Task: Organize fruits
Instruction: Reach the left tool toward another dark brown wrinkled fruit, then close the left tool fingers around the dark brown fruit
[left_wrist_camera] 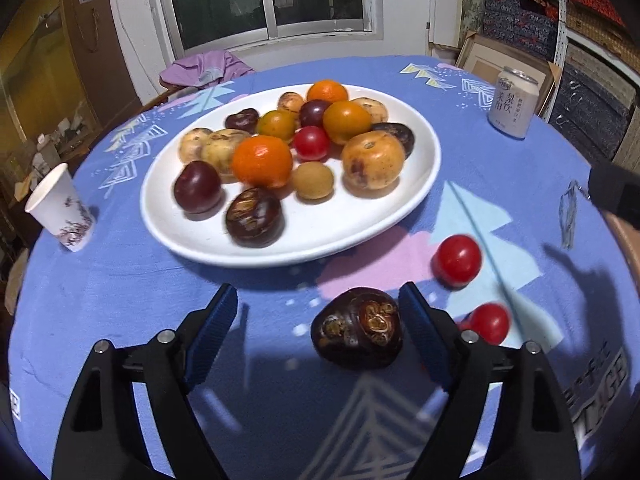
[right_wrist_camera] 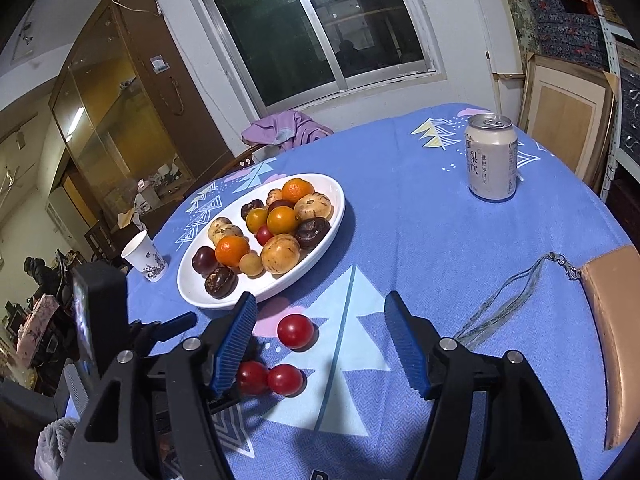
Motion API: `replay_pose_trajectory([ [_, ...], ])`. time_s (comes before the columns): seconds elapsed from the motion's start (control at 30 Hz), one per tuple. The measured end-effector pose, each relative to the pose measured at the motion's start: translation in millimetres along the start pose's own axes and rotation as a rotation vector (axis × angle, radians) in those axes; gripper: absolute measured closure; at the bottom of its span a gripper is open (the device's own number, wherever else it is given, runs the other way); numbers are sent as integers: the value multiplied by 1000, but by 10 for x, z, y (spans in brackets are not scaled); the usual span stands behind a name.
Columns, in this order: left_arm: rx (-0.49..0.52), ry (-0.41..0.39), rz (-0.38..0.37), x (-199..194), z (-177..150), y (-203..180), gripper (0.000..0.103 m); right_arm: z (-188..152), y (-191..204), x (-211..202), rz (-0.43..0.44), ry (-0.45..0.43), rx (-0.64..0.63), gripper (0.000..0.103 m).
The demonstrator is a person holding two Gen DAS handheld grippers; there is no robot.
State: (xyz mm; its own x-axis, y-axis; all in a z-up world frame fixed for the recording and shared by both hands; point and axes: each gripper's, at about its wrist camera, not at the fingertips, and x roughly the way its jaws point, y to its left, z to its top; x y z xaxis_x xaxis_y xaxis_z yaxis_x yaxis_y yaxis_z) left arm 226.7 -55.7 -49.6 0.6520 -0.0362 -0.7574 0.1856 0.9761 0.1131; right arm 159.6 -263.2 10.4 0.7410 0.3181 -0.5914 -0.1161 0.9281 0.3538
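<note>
- Left hand-held gripper (left_wrist_camera: 318, 310): jaws wide open, dark brown fruit (left_wrist_camera: 357, 328) lying on tabletop (left_wrist_camera: 120, 300) between them, nearer one pad, not gripped.
- Right hand-held gripper (right_wrist_camera: 320, 324): open, holding nothing; red tomato (right_wrist_camera: 295, 331) between its fingers.
- Plate (left_wrist_camera: 320, 232) of fruit mid-tabletop.

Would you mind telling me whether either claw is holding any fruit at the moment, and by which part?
Nothing is held. The left claw stands open around the dark fruit without pressing it; the right claw is open and empty.
</note>
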Motion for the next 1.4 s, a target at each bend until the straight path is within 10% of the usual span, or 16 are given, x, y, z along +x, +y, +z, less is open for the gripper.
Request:
replay_pose_trajectory([
  [0.37,-124,-30,47,-324,-491,952,22,-133,252,23,10,14,-94,36],
  [0.9,-53,-44,-32,-172,-327,746,23,-432,604,116,-77,51,-310,37],
  [1.17,-59,-7,-94,-101,-342,745,54,-541,613,234,-126,104,-360,53],
  [1.4,-55,-12,-92,-124,-372,722,58,-593,603,328,-137,144,-369,65],
])
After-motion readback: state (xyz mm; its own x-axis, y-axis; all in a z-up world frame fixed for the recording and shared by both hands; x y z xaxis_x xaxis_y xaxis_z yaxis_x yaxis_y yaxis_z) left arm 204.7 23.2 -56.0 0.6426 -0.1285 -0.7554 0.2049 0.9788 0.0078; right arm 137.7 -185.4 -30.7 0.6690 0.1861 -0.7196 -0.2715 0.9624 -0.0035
